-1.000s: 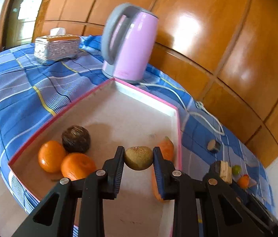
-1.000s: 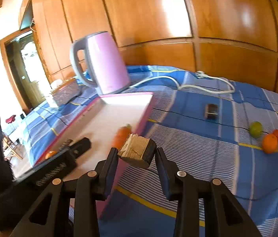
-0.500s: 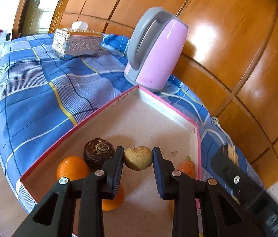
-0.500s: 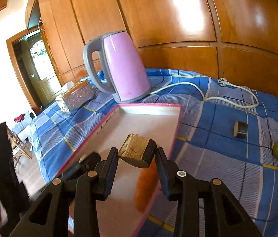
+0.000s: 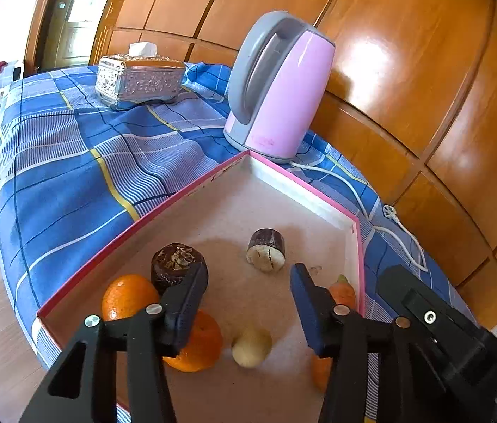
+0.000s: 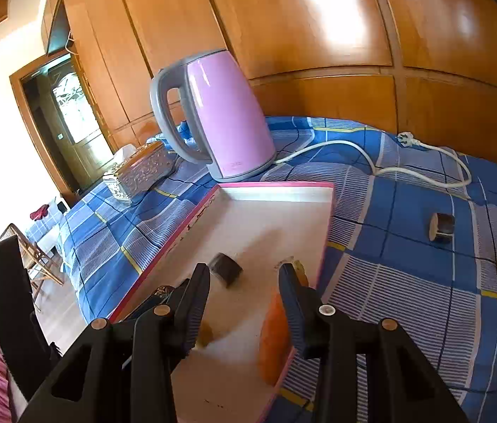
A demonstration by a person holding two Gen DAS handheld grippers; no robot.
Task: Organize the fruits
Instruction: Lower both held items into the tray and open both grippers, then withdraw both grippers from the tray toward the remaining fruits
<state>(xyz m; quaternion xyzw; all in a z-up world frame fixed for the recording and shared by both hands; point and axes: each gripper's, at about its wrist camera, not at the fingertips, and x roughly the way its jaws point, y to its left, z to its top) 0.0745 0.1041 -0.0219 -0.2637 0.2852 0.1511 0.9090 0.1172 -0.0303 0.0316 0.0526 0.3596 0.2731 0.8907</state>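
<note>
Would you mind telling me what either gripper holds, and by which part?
Nothing: left gripper and right gripper jaws are opening, empty, above the pink-rimmed tray.

Checked cloth (image 6: 407,303): tray (image 6: 276,190), kettle (image 6: 227,116), tissue box (image 6: 139,172).

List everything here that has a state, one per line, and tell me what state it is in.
Left gripper: jaws opening, nothing between them.
Right gripper: jaws opening, empty.
Yellowish fruit: loose on the tray floor.
Dark cut piece: lying in the tray, on its side.
Tray: holding fruit.
Kettle: upright, lid shut.
Kettle plug: unplugged, lying on the cloth.
Tissue box: tissue sticking out.
</note>
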